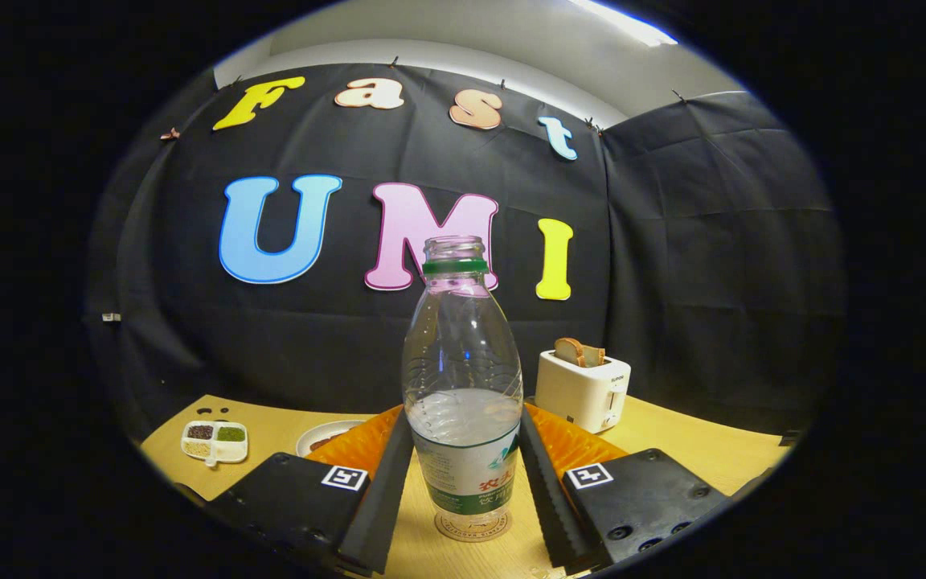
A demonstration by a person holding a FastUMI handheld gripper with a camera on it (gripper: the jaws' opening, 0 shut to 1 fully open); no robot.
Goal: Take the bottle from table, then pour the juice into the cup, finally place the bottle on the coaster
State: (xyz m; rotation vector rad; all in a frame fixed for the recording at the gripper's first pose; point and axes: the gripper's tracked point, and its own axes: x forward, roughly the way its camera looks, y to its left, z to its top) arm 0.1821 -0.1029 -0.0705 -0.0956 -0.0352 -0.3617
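Note:
A clear plastic bottle (pixel 463 378) with a green neck ring and no cap stands upright between my two fingers. It is about a third full of clear liquid. Its base rests on a round brown coaster (pixel 472 527) on the wooden table (pixel 688 450). My gripper (pixel 465 434) has its black pads against the bottle's left and right sides at the level of the label, shut on it.
A white toaster (pixel 583 390) holding a bread slice stands beyond the right finger. Behind the left finger lie a white plate (pixel 325 438) and, further left, a small divided dish (pixel 214 441) of grains. The black cloth wall closes the table's far side.

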